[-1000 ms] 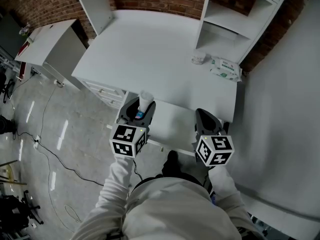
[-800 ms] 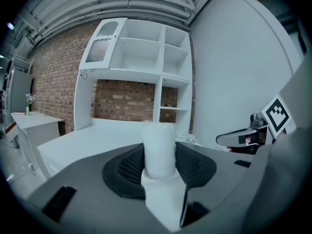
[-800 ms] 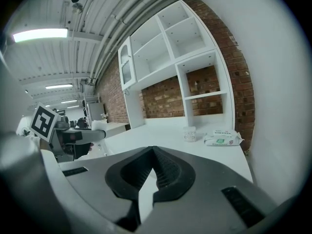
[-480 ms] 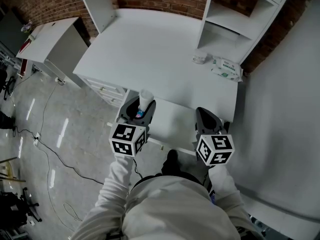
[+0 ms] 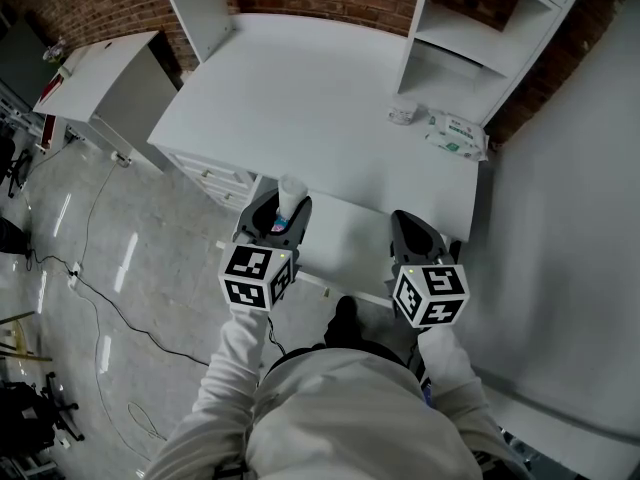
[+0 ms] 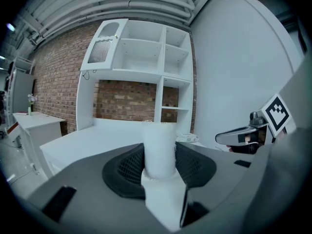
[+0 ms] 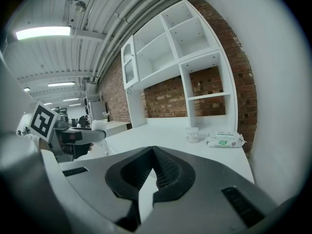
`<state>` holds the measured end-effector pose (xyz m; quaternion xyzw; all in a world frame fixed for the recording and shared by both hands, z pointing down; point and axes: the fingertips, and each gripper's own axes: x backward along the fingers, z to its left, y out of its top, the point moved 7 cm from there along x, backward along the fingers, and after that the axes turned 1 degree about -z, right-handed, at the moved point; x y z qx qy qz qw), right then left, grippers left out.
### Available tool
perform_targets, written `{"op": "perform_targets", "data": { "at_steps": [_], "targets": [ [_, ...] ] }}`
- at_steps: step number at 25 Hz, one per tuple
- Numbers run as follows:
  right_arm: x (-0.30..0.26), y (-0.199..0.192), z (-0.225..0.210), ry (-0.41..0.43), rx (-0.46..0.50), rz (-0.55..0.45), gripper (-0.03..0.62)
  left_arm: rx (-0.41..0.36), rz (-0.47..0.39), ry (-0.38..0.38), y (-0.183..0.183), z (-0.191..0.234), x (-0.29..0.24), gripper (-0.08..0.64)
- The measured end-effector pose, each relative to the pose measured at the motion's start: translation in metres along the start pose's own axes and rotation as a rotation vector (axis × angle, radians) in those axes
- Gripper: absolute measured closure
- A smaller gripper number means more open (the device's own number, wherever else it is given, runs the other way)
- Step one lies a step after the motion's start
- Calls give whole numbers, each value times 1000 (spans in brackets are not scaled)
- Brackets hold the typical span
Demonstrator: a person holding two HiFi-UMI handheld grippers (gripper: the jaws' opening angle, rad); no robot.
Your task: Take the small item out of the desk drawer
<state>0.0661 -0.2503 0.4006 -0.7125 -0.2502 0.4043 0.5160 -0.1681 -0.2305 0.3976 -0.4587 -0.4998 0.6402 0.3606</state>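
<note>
The small item, a white cylinder [image 5: 291, 192] [image 6: 160, 140], stands upright between the pads of my left gripper [image 5: 283, 206] [image 6: 160, 156], which is shut on it. That gripper hovers over the left end of the pulled-out white desk drawer [image 5: 345, 243], just below the desk's [image 5: 320, 98] front edge. My right gripper [image 5: 413, 224] [image 7: 153, 155] hangs over the drawer's right end, with its jaws together and nothing between them. Each gripper view shows the other gripper off to the side: the right gripper [image 6: 243, 136] and the left gripper [image 7: 78, 135] with the white cylinder [image 7: 99, 125].
On the desk's right, below the white shelf unit [image 5: 470, 28], sit a small jar [image 5: 401, 114] and a pack of wipes [image 5: 455, 135]. Left of the desk are a drawer cabinet [image 5: 215, 180] and a white side table [image 5: 100, 88]. Cables [image 5: 100, 308] run across the floor.
</note>
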Motion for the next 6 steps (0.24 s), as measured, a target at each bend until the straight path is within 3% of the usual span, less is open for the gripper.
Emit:
{"op": "perform_targets", "data": {
  "at_steps": [6],
  "targets": [
    [-1, -1, 3, 7, 1, -7, 566, 0, -2, 4, -1, 3, 1, 371]
  ]
}}
